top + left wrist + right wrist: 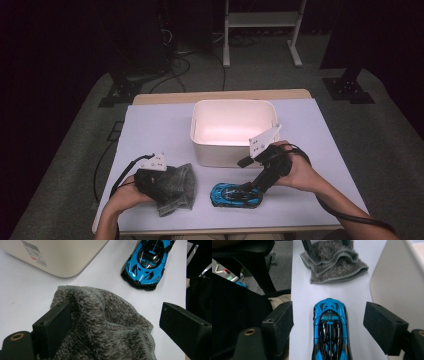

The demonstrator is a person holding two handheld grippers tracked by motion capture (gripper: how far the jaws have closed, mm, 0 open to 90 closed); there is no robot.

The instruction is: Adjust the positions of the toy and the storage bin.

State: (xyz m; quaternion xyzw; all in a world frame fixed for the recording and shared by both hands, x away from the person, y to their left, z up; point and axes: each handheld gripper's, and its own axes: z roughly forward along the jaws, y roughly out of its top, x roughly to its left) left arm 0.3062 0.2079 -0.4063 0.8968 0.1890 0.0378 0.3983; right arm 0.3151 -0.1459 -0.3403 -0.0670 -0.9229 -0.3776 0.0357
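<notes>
A blue and black toy car (235, 195) (330, 327) lies on the white table top, just in front of the white bin. My right gripper (250, 189) (328, 322) is low over the car's rear, open, with one jaw on each side of the car and a gap at both pads. To the car's left a crumpled grey cloth (180, 187) (107, 330) lies on the table. My left gripper (167, 192) (117, 320) stands open over it; one jaw rests at the cloth's edge, the other is clear. The car (147, 262) lies beyond the cloth.
An empty white bin (220, 152) (57, 255) (397, 277) stands mid-table behind both objects. The table's front edge (225, 231) runs close below the car and cloth. A white stand (260, 20) and cables sit on the floor beyond the table.
</notes>
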